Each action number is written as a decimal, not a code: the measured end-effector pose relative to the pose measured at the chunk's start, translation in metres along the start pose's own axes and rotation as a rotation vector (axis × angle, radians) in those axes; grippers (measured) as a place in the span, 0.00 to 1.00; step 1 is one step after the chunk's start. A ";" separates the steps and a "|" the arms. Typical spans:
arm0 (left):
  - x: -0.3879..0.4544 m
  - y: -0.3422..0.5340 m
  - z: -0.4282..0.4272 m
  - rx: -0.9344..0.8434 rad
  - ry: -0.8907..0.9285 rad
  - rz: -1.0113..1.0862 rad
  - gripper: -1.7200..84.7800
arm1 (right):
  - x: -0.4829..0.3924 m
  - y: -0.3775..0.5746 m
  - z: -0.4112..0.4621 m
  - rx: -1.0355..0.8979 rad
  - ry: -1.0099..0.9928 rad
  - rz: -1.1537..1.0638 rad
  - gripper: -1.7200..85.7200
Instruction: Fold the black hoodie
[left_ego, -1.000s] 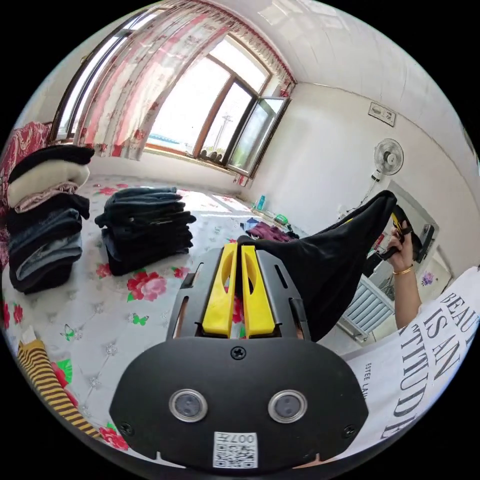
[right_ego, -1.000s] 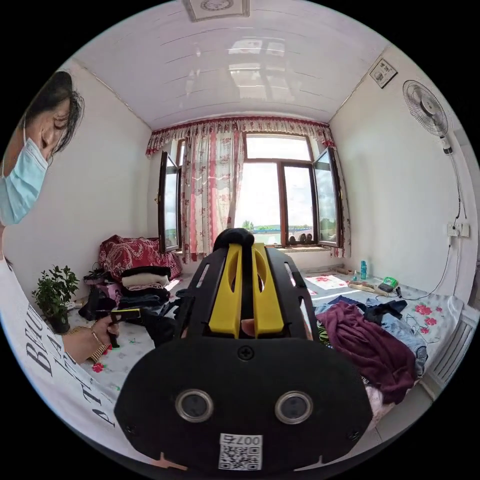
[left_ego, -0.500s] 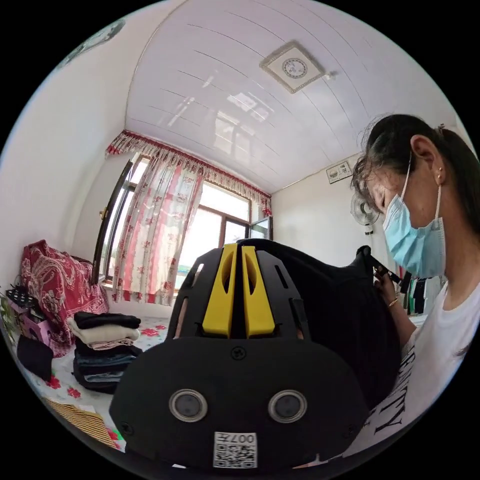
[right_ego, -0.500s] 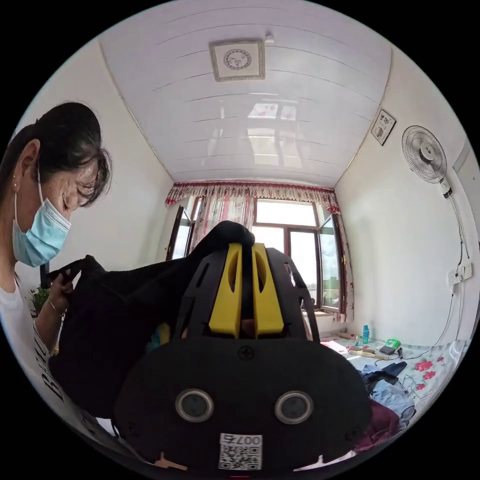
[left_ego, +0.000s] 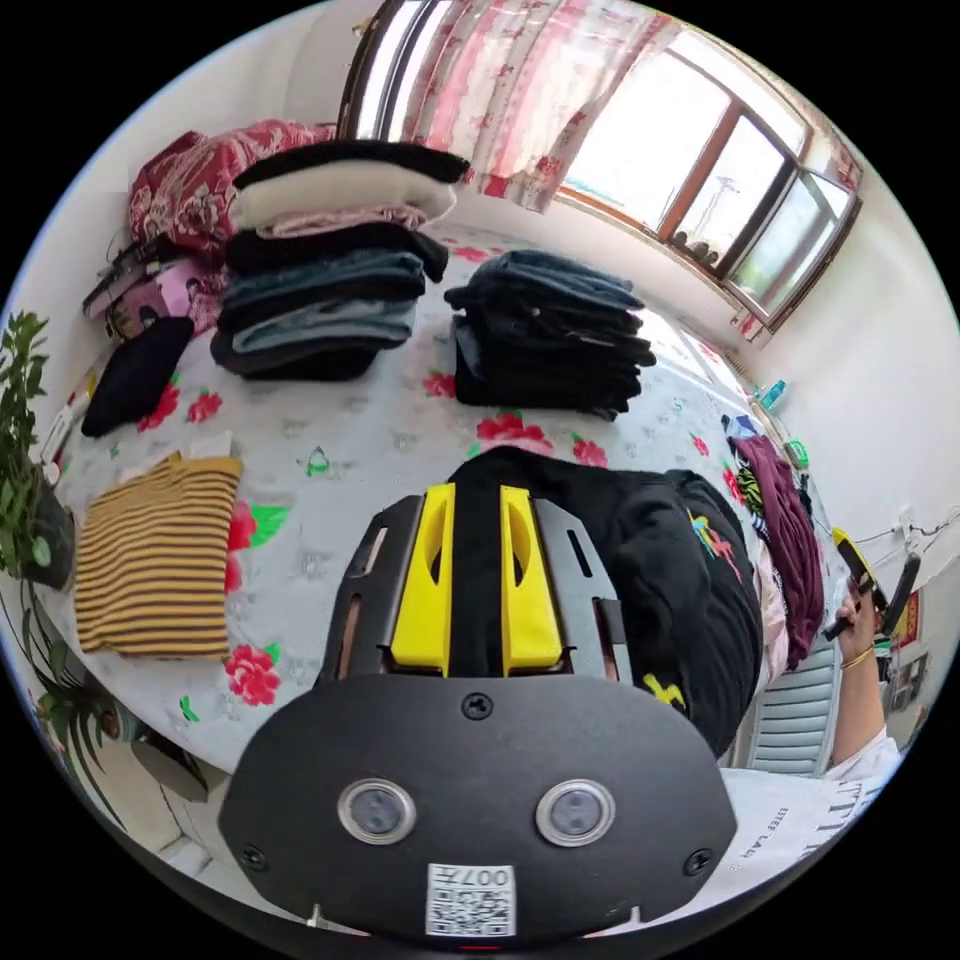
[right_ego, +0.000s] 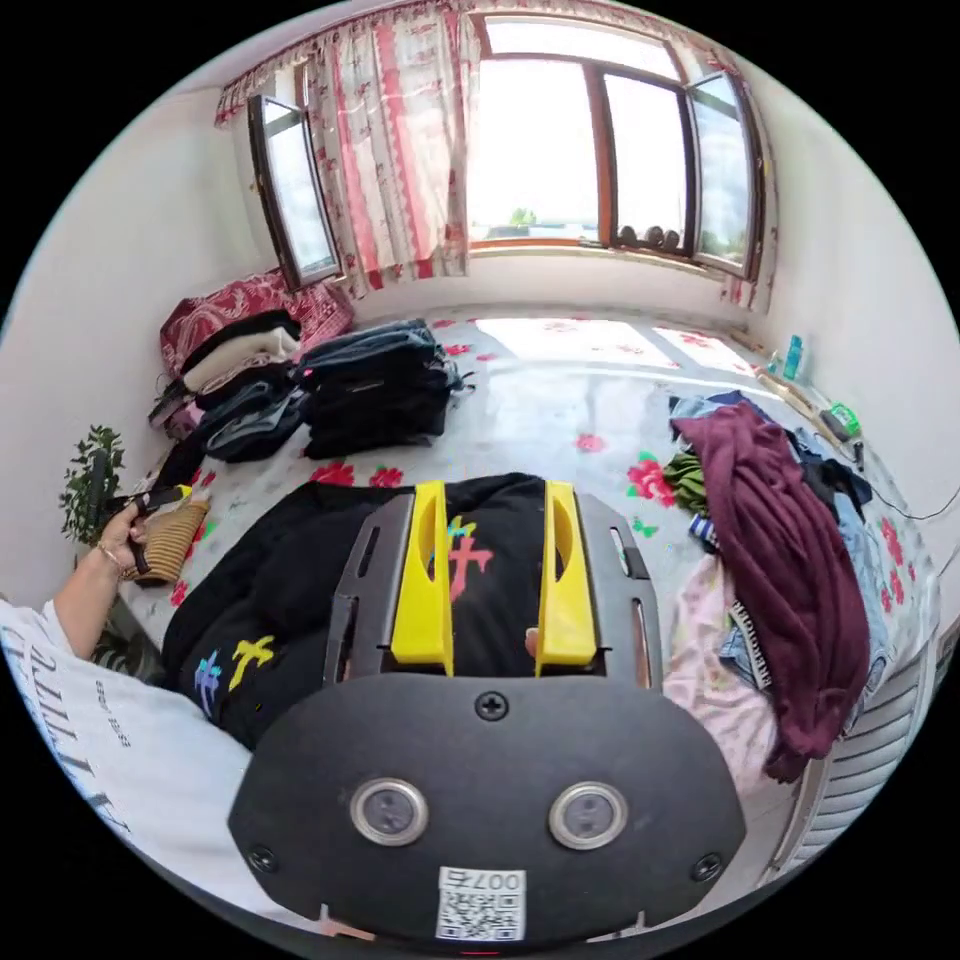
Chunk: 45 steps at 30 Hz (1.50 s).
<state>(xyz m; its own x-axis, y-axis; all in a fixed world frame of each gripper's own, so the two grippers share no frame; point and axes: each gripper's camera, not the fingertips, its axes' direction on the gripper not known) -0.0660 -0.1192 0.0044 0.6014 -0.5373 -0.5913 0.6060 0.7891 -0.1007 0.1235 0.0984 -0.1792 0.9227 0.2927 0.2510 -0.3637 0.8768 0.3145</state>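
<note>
Hoodie (right_ego: 300, 580) lies between folded stacks (right_ego: 375, 385) and loose clothes (right_ego: 790, 560).

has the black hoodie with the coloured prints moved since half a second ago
Yes. The black hoodie with coloured prints has come down onto the floral bed cover; both grippers have let go.

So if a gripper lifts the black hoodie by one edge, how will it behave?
The black hoodie lies rumpled on the bed, so it will likely droop and unfold. It looks thick, so probably fairly heavy for cloth. Unlikely to slip or roll.
</note>
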 end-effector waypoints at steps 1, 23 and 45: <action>-0.002 0.009 0.008 -0.024 0.010 -0.009 0.11 | -0.007 0.004 0.011 -0.025 -0.032 -0.025 0.16; 0.042 -0.070 0.134 -0.320 -0.350 0.365 0.07 | -0.022 -0.320 0.142 0.188 -0.238 0.039 0.06; 0.022 0.060 0.021 -0.311 0.068 0.141 0.10 | 0.142 0.107 0.034 -0.254 0.137 0.607 0.08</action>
<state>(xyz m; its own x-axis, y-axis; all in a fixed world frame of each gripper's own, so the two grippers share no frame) -0.0054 -0.0905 0.0024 0.6260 -0.4034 -0.6674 0.3252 0.9129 -0.2468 0.2107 0.2209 -0.0789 0.5780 0.7931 0.1920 -0.7972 0.5991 -0.0749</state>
